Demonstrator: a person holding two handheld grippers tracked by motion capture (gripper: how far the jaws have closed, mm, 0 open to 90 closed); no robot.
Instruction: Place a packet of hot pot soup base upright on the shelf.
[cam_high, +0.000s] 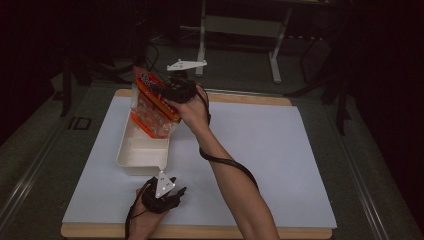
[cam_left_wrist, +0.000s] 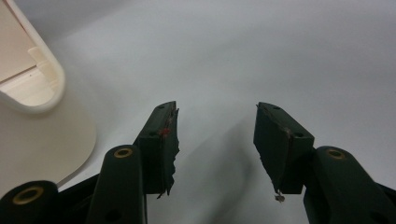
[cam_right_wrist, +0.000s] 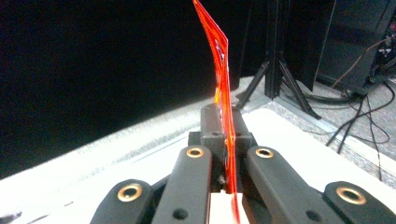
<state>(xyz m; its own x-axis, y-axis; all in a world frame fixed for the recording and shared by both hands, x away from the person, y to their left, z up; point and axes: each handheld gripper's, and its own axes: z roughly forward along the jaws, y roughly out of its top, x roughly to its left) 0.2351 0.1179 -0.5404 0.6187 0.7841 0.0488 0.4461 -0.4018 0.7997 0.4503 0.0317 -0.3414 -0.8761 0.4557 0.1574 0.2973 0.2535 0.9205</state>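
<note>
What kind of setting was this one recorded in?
Probably a lab or recording studio, not a home. A white work board lies on a wooden table in a dark room, with metal stand legs and loose cables on the floor behind, and handheld grippers in use.

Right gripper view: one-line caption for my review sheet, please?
Right claw shut on the edge of a thin orange plastic packet that stands upright between its jaws.

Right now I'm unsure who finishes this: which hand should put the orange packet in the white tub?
Right. The right gripper is shut on the orange packet, held above the white tub. The left gripper is open beside the tub.
</note>
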